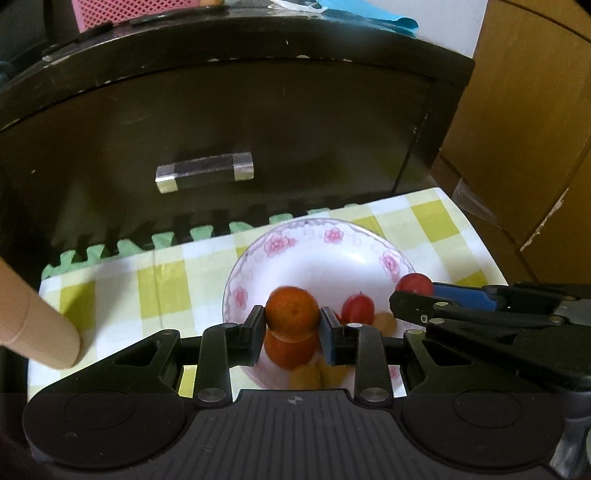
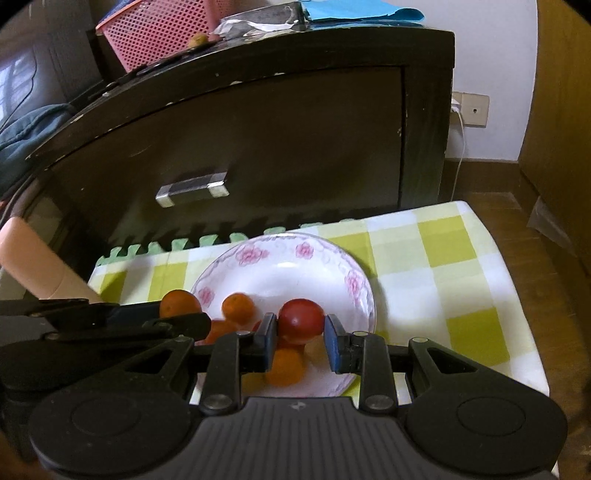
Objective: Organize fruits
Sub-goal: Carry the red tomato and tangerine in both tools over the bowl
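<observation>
Jaws pinching round orange (image 1: pixel 291 312), glossy red fruit (image 2: pixel 301 320), over floral bowl (image 1: pixel 314 254)

a lived-in room of a home, not a workplace. a worn dark wooden cabinet (image 2: pixel 258 147) with chipped edges and a metal drawer handle (image 2: pixel 192 189) stands at the far edge of a low surface covered by a yellow-and-white checked cloth (image 2: pixel 443 266). a flower-patterned china bowl (image 2: pixel 295 266) of fruit sits on the cloth near its far edge. on the cabinet's top are a pink plastic basket (image 2: pixel 162 33) and blue paper (image 2: pixel 362 9). a wall socket (image 2: pixel 471 109) with a white cable, a wooden floor (image 2: pixel 491 177) and wooden furniture (image 1: pixel 535 110) at the right complete it.
</observation>
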`<action>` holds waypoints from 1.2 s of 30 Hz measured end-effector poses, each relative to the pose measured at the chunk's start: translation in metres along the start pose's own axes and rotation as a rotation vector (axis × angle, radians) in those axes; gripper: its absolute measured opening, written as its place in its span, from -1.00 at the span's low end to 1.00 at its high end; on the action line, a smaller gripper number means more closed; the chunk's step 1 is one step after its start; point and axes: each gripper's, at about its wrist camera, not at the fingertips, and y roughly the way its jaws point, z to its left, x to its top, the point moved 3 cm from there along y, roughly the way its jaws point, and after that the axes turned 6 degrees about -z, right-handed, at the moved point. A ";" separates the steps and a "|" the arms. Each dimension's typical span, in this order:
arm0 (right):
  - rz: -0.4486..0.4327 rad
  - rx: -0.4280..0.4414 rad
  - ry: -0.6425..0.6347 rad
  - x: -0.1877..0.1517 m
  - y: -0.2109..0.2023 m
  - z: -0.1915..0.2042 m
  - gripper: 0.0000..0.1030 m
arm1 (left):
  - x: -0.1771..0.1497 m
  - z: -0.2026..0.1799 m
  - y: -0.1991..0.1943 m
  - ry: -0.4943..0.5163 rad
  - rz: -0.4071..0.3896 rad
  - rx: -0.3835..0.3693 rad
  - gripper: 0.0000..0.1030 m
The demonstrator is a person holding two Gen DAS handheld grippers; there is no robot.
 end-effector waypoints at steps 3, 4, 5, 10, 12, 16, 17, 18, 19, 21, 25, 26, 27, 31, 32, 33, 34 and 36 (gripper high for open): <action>-0.001 -0.008 -0.005 0.007 0.007 -0.002 -0.45 | 0.007 0.002 0.009 -0.016 0.005 -0.008 -0.27; -0.001 -0.008 -0.003 0.010 0.011 -0.003 -0.45 | 0.009 0.001 0.012 -0.014 0.006 -0.005 -0.27; 0.001 -0.008 -0.002 0.011 0.014 -0.004 -0.45 | 0.010 0.001 0.015 -0.010 0.007 -0.002 -0.27; 0.017 -0.009 0.012 0.013 0.031 -0.011 -0.45 | 0.012 0.000 0.032 -0.002 0.024 0.004 -0.27; 0.022 -0.008 0.017 0.014 0.037 -0.013 -0.45 | 0.012 0.000 0.037 -0.001 0.027 0.006 -0.27; 0.032 0.002 0.030 0.014 0.045 -0.015 -0.45 | 0.013 0.003 0.043 -0.004 0.030 0.006 -0.27; 0.032 0.003 0.033 0.015 0.046 -0.014 -0.45 | 0.013 0.004 0.045 -0.003 0.031 0.006 -0.27; 0.033 0.004 0.034 0.015 0.048 -0.014 -0.45 | 0.013 0.005 0.046 -0.001 0.033 0.008 -0.27; 0.034 0.005 0.035 0.015 0.049 -0.014 -0.45 | 0.013 0.005 0.047 0.001 0.034 0.009 -0.28; 0.037 0.005 0.038 0.014 0.051 -0.015 -0.45 | 0.012 0.006 0.049 0.004 0.036 0.011 -0.28; 0.048 0.003 0.042 0.011 0.056 -0.015 -0.45 | 0.011 0.007 0.055 0.000 0.044 0.012 -0.28; 0.051 0.003 0.044 0.010 0.057 -0.016 -0.45 | 0.010 0.007 0.056 -0.001 0.046 0.013 -0.28; 0.054 0.004 0.046 0.010 0.058 -0.016 -0.45 | 0.010 0.007 0.057 -0.001 0.048 0.014 -0.28; 0.060 0.005 0.048 0.008 0.063 -0.016 -0.45 | 0.009 0.008 0.061 0.003 0.053 0.018 -0.28; 0.062 0.005 0.046 0.007 0.063 -0.015 -0.45 | 0.009 0.007 0.061 0.002 0.055 0.019 -0.28; 0.063 0.004 0.045 0.006 0.064 -0.015 -0.45 | 0.008 0.008 0.062 0.000 0.056 0.019 -0.27; 0.065 0.003 0.044 0.006 0.064 -0.015 -0.45 | 0.008 0.008 0.063 -0.002 0.058 0.019 -0.27; 0.066 0.003 0.046 0.005 0.065 -0.015 -0.45 | 0.007 0.008 0.063 0.001 0.057 0.023 -0.27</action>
